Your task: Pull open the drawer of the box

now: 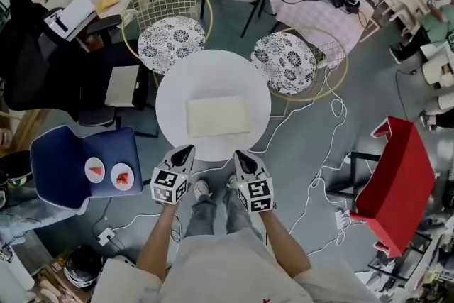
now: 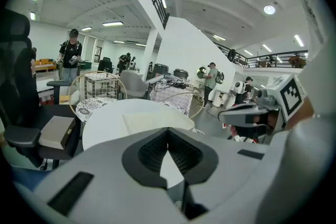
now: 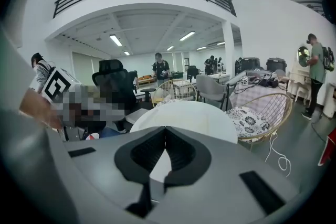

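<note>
Both grippers are hanging just short of the table's point(image 1: 174, 85) near edge, well apart from the box point(image 1: 217, 116). Left gripper point(image 1: 186, 149): jaws are meeting at the tips, nothing between them. Right gripper point(image 1: 240, 154): same, pinched together and empty.

One box, and it's lying flat at the table's centre, long side facing the person. It's pale, low and slab-like. No drawer front, tab or handle is showing from above, and the left gripper view is only catching its top and a thin near edge, so I can't tell which face the drawer is sitting in.

Handling guess: it's looking light and thin-walled, probably card or thin board, so stiff enough to pinch but easy to crush. The tabletop is looking smooth, so I'm expecting the whole box to slide along if the drawer is pulled on its own.

Grip plan: I'm betting on one gripper bracing the outer shell, pressing down on the top or pinching a far corner, while the other is opening and nipping the drawer's lip low on the side face, then pulling level with the table. Light squeeze only.
</note>
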`<state>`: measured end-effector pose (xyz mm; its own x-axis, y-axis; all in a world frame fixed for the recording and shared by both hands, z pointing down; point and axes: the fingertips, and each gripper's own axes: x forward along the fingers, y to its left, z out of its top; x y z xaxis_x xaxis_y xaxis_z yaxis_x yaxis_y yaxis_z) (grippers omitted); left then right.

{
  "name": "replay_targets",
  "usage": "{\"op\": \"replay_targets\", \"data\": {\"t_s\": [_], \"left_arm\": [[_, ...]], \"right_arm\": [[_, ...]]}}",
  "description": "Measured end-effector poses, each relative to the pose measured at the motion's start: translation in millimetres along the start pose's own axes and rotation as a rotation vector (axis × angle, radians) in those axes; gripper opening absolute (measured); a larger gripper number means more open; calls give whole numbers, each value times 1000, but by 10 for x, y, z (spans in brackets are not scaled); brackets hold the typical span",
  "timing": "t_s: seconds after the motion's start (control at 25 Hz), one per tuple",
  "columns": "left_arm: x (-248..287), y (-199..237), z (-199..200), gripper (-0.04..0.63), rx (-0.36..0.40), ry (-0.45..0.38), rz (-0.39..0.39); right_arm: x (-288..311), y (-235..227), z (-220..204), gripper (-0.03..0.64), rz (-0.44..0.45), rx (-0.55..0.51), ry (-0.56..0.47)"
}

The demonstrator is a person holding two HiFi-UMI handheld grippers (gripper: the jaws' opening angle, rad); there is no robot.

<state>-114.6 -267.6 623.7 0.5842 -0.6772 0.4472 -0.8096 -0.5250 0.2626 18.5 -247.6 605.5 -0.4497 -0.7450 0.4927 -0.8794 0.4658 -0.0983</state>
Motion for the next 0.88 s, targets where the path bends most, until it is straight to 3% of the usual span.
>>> {"op": "replay_targets", "data": {"t_s": [0.48, 0.88], "left_arm": [[413, 335, -379, 12, -35, 43, 34], [740, 651, -207, 12, 15, 59, 44]], "right_arm": [[240, 48, -780, 15, 67, 45, 140], [514, 84, -753, 15, 112, 71, 156]]}}
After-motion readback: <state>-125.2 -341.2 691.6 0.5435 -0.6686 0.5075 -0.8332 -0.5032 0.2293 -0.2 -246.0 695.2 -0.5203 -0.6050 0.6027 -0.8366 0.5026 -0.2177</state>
